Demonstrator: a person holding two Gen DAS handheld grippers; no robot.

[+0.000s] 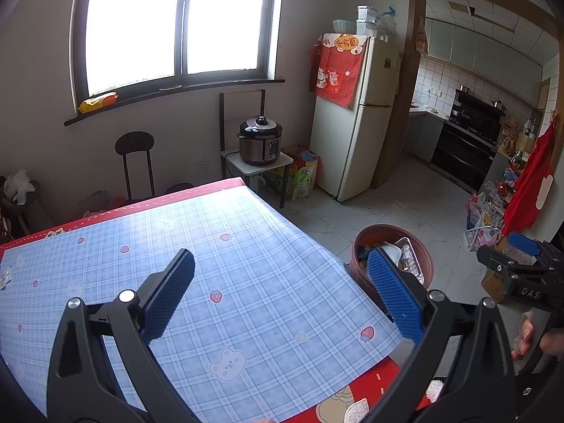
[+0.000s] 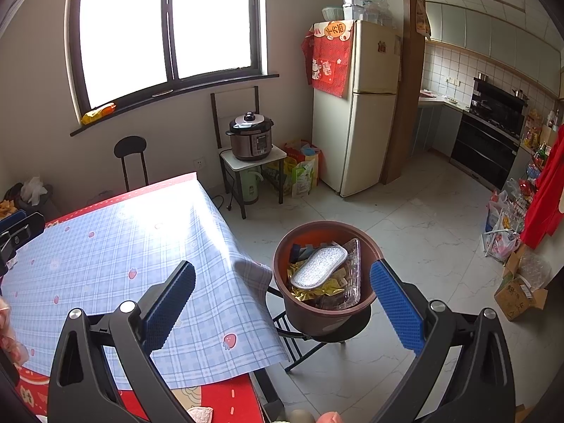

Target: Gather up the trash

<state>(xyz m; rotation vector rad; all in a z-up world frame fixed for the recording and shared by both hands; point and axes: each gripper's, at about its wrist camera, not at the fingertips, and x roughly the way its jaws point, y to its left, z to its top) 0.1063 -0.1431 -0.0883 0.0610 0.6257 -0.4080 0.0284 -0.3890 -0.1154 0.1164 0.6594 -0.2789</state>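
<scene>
A brown trash bin stands on a black stool beside the table's right edge. It holds a silver foil pad, a clear plastic tray and gold wrappers. The bin also shows in the left wrist view. My left gripper is open and empty above the blue plaid tablecloth. My right gripper is open and empty, above the table's right edge and the bin. The right gripper shows at the right of the left wrist view.
A small white scrap lies at the table's far left edge. A fridge, a pressure cooker on a side table, a black chair, bags and boxes stand on the floor around.
</scene>
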